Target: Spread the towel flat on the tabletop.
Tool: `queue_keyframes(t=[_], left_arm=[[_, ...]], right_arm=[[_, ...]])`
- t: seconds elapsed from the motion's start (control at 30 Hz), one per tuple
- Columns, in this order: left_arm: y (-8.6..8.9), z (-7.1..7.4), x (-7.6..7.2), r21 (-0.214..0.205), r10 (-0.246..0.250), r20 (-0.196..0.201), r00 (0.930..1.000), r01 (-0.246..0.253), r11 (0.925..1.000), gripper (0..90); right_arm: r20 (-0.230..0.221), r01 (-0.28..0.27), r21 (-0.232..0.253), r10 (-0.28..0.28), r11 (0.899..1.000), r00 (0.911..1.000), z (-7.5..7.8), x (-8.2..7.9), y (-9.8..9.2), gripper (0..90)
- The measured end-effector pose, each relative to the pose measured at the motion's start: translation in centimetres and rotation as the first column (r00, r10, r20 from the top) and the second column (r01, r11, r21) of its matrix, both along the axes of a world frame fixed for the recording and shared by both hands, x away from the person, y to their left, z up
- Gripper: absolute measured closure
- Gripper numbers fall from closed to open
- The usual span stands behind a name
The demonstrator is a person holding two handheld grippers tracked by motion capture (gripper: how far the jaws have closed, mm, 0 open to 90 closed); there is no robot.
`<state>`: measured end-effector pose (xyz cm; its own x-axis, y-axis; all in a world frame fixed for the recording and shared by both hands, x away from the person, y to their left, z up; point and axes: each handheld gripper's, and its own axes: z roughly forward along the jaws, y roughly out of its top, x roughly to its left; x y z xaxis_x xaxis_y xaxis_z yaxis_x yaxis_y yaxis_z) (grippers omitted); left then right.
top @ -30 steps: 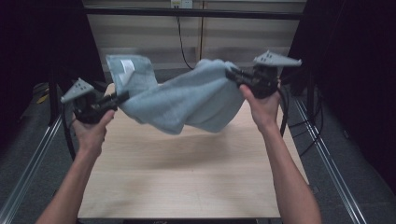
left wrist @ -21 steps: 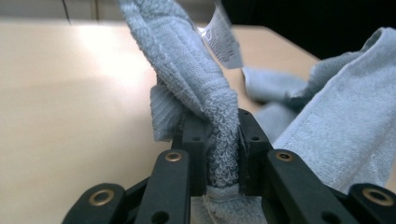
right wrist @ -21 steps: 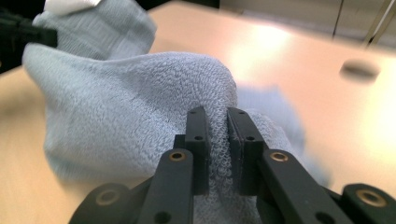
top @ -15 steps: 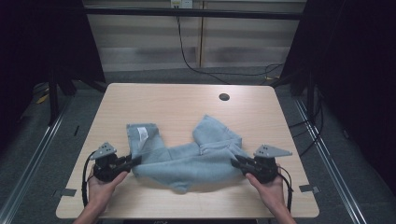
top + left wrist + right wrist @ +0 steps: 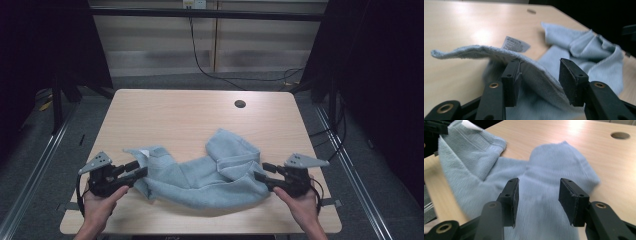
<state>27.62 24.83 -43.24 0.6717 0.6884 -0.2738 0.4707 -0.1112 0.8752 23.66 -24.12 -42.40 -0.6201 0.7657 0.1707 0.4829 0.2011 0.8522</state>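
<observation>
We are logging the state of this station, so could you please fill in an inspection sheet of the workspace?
Surface: light wooden table, round hole near its far edge.
Job's things: blue towel lies crumpled across the near half, white label showing.
Clutter: nothing seen.
Grippers: left gripper and right gripper at the towel's two ends, jaws just opened, pads not pressing the cloth.
Cables: black cable hangs behind the table.
Surroundings: dark, metal rails at the sides.
</observation>
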Motion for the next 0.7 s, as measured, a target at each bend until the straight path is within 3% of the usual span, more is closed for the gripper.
queue_keyframes(t=[0.07, 0.13, 0.2, 0.33, 0.43, 0.5, 0.6, 0.63, 0.67, 0.7], left_arm=[[-1.4, -0.2, 1.3, 0.022, -0.055, -0.012, 0.9984, 0.055, 0.9982, 53.5], [-2.8, -0.6, 2.4, 0.059, -0.079, -0.025, 0.9966, 0.08, 0.995, 53.9], [-3.5, -0.6, 3.0, 0.009, -0.074, -0.021, 0.997, 0.074, 0.9972, 52.8], [-4.5, -0.6, 3.0, 0.035, -0.115, -0.029, 0.9929, 0.116, 0.9926, 49.2], [-5.4, -2.4, 3.3, 0.126, -0.12, -0.054, 0.9914, 0.125, 0.9841, 48.0], [-5.8, -4.0, 3.9, 0.17, -0.11, -0.092, 0.9897, 0.124, 0.9775, 48.9], [-6.5, -5.6, 4.6, 0.259, -0.125, -0.144, 0.9816, 0.159, 0.9528, 49.3], [-6.6, -5.9, 4.8, 0.282, -0.127, -0.156, 0.9795, 0.168, 0.9445, 51.9], [-6.7, -6.2, 4.7, 0.293, -0.124, -0.151, 0.9807, 0.164, 0.9419, 51.9], [-6.7, -6.3, 4.7, 0.305, -0.135, -0.146, 0.9801, 0.174, 0.9362, 53.7]], right_arm=[[-0.022, -0.033, -0.005, 0.033, 0.999, 0.9992, -0.3, 2.2, 1.2, 54.2], [-0.046, -0.07, -0.016, 0.069, 0.997, 0.9965, -0.9, 4.2, 2.8, 56.0], [-0.081, -0.118, -0.031, 0.116, 0.992, 0.99, -1.7, 5.7, 4.6, 56.1], [-0.144, -0.187, -0.068, 0.176, 0.98, 0.9738, -3.5, 7.2, 7.6, 51.2], [-0.179, -0.182, -0.123, 0.158, 0.976, 0.971, -4.7, 7.3, 8.5, 46.7], [-0.195, -0.19, -0.135, 0.162, 0.972, 0.9674, -5.5, 7.1, 8.7, 45.8], [-0.2, -0.203, -0.224, 0.159, 0.953, 0.9669, -6.5, 6.8, 9.3, 46.1], [-0.178, -0.171, -0.277, 0.124, 0.946, 0.9762, -6.3, 6.6, 9.6, 60.5], [-0.178, -0.171, -0.277, 0.124, 0.946, 0.9762, -6.3, 6.6, 9.6, 60.5], [-0.16, -0.155, -0.297, 0.111, 0.942, 0.9808, -6.3, 6.6, 9.6, 66.5]])
